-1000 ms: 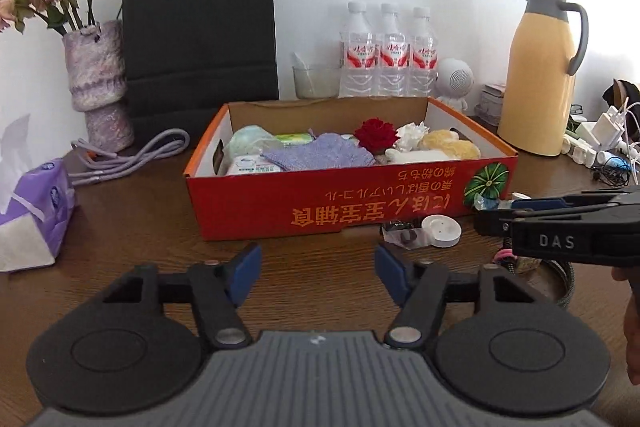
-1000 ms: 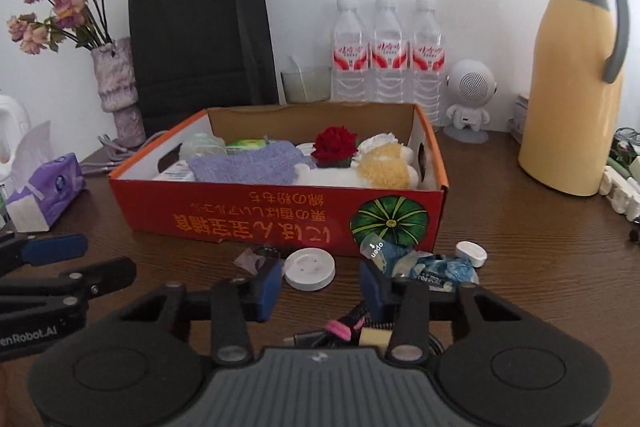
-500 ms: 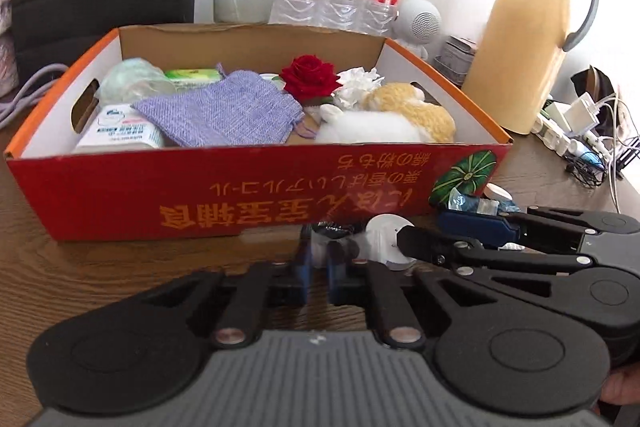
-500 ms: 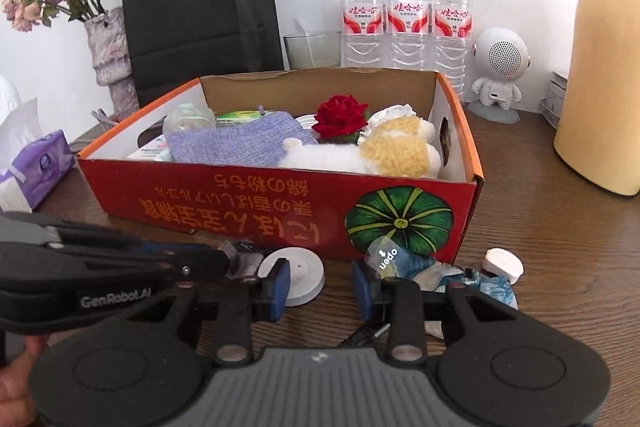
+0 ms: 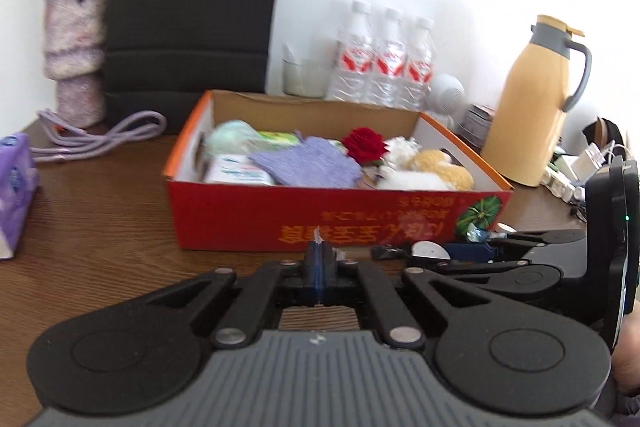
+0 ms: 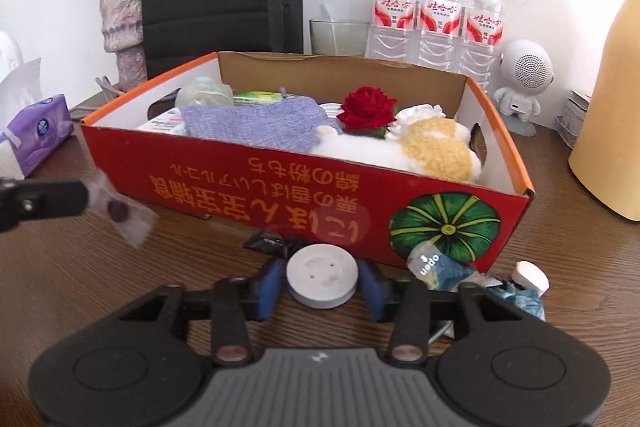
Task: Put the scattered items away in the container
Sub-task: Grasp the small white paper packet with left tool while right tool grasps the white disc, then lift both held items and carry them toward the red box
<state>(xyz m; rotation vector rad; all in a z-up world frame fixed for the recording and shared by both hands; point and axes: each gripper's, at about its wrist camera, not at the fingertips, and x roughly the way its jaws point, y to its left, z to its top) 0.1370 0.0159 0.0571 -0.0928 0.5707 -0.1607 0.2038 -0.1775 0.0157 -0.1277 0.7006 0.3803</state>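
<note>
The white disc (image 6: 322,281) is framed by the right gripper (image 6: 322,285), its jaws just opened slightly, just in front of the red box (image 6: 256,187). A small clear bag (image 6: 124,217) is pinched in the closed left gripper (image 5: 319,269), near the box's front. Behind the box, three bottles (image 6: 438,7) are lined up.

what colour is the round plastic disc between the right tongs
White, a round plastic disc; clearest in the right wrist view.

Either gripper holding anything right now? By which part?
Left gripper is shut on a small clear plastic bag with a dark item inside, pinched at its edge. Right gripper straddles the white round disc, pads not pressing it.
</note>
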